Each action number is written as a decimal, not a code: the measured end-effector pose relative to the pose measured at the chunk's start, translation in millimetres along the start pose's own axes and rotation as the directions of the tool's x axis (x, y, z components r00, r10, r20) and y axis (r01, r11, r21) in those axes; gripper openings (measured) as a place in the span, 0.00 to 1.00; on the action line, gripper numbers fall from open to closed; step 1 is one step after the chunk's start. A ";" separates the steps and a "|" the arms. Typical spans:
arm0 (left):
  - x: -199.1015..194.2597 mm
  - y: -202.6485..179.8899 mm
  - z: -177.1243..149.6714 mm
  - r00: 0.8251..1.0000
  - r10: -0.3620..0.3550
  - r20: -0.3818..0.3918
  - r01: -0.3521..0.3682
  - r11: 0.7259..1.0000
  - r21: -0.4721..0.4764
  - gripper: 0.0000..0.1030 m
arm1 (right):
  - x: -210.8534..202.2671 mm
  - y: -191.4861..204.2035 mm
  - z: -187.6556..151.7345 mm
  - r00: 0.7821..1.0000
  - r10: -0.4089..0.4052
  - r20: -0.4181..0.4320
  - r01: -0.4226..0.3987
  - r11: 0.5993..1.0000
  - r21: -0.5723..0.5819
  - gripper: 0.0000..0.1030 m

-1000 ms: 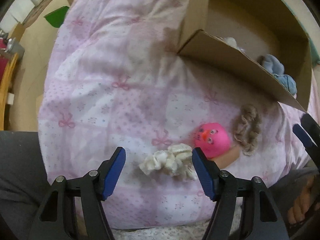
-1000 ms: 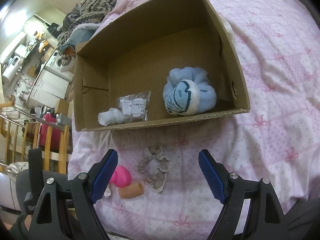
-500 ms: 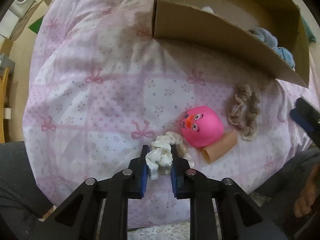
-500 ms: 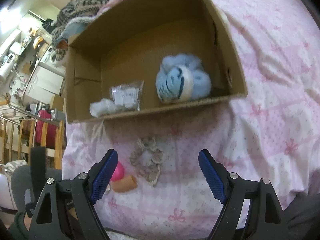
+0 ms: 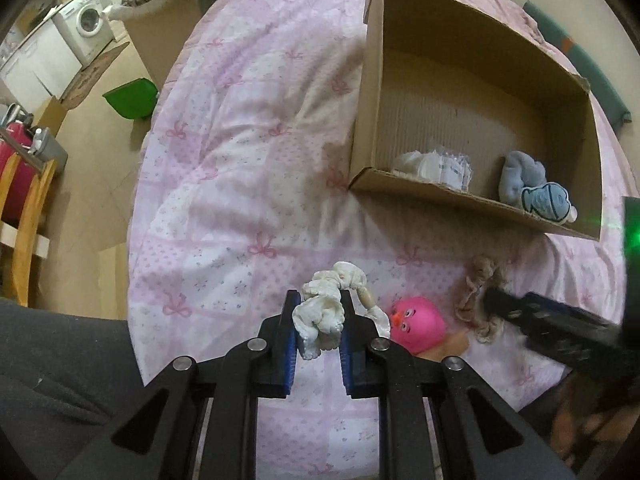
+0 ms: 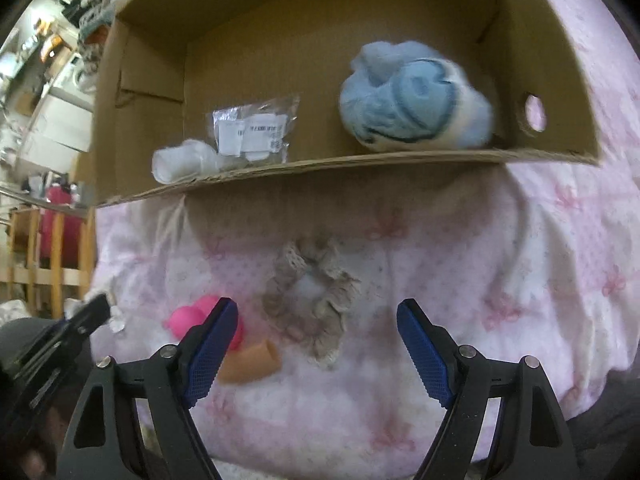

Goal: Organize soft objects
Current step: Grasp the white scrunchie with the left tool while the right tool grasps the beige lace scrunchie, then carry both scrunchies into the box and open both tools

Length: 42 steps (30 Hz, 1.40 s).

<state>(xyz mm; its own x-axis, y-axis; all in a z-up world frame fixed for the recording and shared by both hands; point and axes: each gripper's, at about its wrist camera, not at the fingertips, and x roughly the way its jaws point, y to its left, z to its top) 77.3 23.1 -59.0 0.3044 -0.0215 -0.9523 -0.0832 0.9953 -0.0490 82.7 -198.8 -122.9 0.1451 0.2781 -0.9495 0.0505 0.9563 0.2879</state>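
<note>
left gripper (image 5: 318, 330) clamped on white scrunchie (image 5: 324, 312) | right gripper (image 6: 316, 336) wide, beige scrunchie (image 6: 312, 304) between its fingers

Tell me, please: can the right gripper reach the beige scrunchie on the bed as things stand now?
Probably yes. The right gripper is open, and the beige scrunchie lies on the quilt just ahead between its fingers, with nothing over it. The pink toy sits beside the left finger, apart from the scrunchie.
</note>
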 end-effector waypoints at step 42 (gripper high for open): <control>-51.1 0.3 20.1 0.990 -0.033 0.140 0.034 0.999 -0.011 0.16 | -148.1 -0.5 -3.7 0.923 0.199 0.330 -0.153 0.975 -0.160 0.16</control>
<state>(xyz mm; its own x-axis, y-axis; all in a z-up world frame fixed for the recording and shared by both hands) 80.8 26.4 -4.3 0.4369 -0.0404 -0.8986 -0.0834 0.9929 -0.0852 57.5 -240.2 17.1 0.4700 0.4170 -0.7779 -0.1306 0.9045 0.4060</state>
